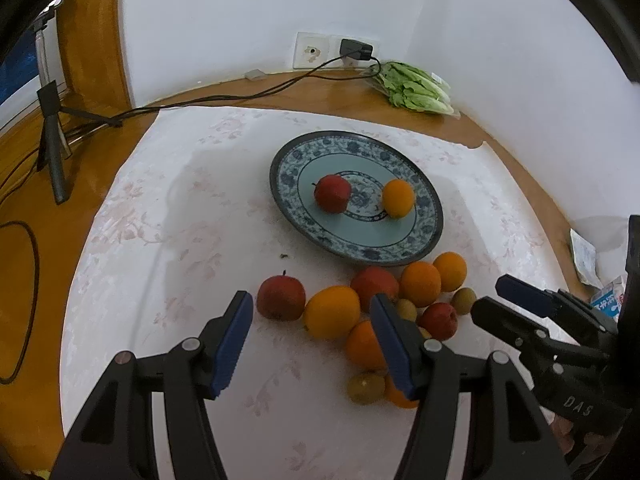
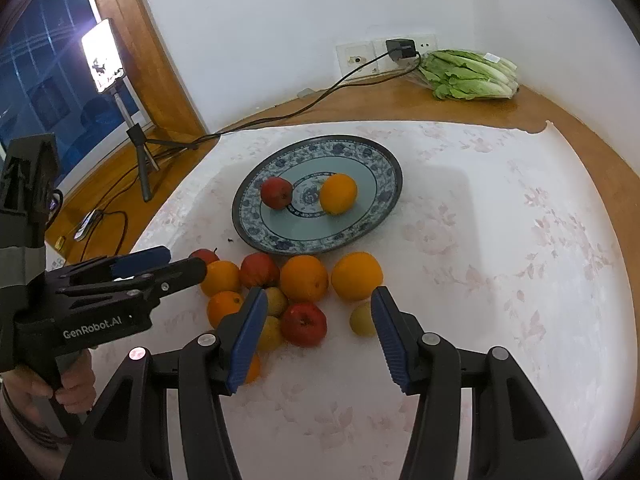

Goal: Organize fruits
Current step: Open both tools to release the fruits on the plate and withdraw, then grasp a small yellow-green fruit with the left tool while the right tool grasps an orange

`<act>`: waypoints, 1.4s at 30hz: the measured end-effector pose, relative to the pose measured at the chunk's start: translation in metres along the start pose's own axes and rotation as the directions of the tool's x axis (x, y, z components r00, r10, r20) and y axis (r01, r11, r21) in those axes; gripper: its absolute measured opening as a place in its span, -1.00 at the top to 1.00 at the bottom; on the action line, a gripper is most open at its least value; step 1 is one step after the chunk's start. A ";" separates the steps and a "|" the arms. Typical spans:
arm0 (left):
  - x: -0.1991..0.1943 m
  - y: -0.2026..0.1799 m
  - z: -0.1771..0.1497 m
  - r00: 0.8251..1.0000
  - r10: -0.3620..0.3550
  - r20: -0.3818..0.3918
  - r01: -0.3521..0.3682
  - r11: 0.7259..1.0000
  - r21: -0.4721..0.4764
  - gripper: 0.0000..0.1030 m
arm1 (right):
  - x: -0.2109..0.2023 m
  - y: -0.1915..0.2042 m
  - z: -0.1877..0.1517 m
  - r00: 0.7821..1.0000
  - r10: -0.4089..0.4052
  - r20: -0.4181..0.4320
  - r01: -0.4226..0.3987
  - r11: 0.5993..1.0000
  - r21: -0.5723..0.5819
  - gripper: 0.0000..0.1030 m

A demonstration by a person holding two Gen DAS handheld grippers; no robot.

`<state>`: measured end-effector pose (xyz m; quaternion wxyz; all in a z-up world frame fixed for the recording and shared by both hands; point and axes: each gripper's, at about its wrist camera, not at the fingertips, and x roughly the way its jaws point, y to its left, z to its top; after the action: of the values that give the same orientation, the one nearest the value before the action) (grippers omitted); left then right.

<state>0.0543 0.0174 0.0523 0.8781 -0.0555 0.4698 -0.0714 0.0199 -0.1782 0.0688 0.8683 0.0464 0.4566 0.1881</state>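
Observation:
A blue-patterned plate [image 1: 424,208] [image 2: 384,164] holds a red apple [image 1: 332,193] [image 2: 276,193] and an orange [image 1: 397,198] [image 2: 338,193]. In front of it a pile of oranges, red apples and small yellow-green fruits lies on the white cloth. My left gripper [image 1: 312,346] is open and empty, above an orange [image 1: 331,312] and near a red apple [image 1: 281,297] at the pile's left end. My right gripper [image 2: 320,340] is open and empty, over a red apple [image 2: 303,323] and a small yellow-green fruit [image 2: 361,319].
A bag of lettuce [image 1: 414,88] [image 2: 468,74] lies at the back by the wall sockets [image 1: 312,51]. A black cable [image 1: 208,98] runs across the wooden table. A tripod [image 1: 54,136] and a lit phone [image 2: 102,54] stand at the left.

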 end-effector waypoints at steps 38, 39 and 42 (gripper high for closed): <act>-0.006 -0.015 -0.050 0.999 -0.023 -0.031 0.025 0.998 0.050 -0.23 | -0.005 -0.021 -0.040 1.000 0.002 -0.023 -0.002 1.000 0.011 -0.07; -0.005 -0.017 -0.051 0.999 -0.024 -0.032 0.025 0.998 0.053 -0.16 | -0.006 -0.021 -0.041 1.000 0.004 -0.022 -0.004 1.000 0.010 -0.07; 0.000 -0.019 -0.053 0.998 -0.034 -0.043 0.036 0.998 0.054 0.04 | -0.008 -0.022 -0.042 1.000 0.009 -0.018 -0.009 1.000 0.010 -0.07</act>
<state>0.0089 -0.0033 0.0259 0.8678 -0.0380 0.4850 -0.1008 -0.0122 -0.2051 0.0457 0.8630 0.0512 0.4652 0.1902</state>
